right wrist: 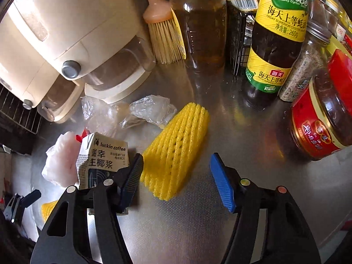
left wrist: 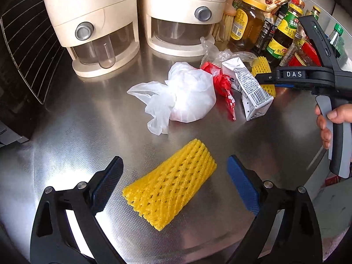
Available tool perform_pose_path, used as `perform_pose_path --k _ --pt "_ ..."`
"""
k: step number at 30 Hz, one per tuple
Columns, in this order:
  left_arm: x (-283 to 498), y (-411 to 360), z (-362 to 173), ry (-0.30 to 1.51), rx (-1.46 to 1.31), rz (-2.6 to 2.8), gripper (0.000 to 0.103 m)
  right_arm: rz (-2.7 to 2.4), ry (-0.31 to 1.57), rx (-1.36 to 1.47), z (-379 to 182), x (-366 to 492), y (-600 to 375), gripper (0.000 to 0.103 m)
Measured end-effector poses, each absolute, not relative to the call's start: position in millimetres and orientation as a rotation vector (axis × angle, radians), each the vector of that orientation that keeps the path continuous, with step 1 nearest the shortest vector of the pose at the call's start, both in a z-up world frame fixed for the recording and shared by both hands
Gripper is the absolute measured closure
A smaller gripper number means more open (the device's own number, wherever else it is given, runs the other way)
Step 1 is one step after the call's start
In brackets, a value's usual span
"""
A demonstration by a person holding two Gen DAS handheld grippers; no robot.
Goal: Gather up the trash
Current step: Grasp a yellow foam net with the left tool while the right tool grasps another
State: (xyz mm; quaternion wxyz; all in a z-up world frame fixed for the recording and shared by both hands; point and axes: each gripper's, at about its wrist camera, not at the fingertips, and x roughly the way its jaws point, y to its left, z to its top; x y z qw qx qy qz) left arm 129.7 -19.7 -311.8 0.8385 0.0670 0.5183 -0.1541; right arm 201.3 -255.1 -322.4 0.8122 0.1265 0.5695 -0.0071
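**Two tongs over two yellow foam nets on a steel tabletop**

The left tongs (left wrist: 175, 176) point down at the steel tabletop (left wrist: 88, 118) with their jaws wide apart. A yellow foam net (left wrist: 170, 183) lies flat between them, and neither pad touches it.

Beyond this net lies a heap of trash: a knotted white plastic bag (left wrist: 187, 96), a red wrapper (left wrist: 224, 85) just beside it, a crumpled coffee carton (left wrist: 250, 90) and a scrap of clear film (left wrist: 215, 52).

The right tongs (right wrist: 176, 179) are held by a hand (left wrist: 330, 121) at the right edge of the left wrist view. Their jaws stand apart too, astride a second yellow foam net (right wrist: 176, 151). The black pad sits right against this net's left edge; whether it touches cannot be told. The blue pad is clear of the net. The carton stands just to the left of the black pad.

At the back of the tabletop stand two cream appliances (left wrist: 96, 22), a brush (right wrist: 165, 33), and a cluster of sauce bottles and jars (right wrist: 279, 37).
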Motion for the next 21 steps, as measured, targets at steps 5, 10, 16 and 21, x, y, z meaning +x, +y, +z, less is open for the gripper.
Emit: perform_pose_path --k 5,10,16,21 --pt "127 -19 -324 1.148 0.116 -0.353 0.041 0.012 1.22 0.261 -326 202 -251 0.061" --pt "119 -17 -318 1.125 0.107 -0.341 0.074 0.044 1.208 0.222 -321 199 -246 0.09" --pt "108 -10 -305 1.128 0.054 -0.344 0.094 0.04 1.188 0.236 -308 180 -252 0.09" --pt "86 -14 -288 1.093 0.055 -0.351 0.094 0.038 1.147 0.244 -286 155 -259 0.09"
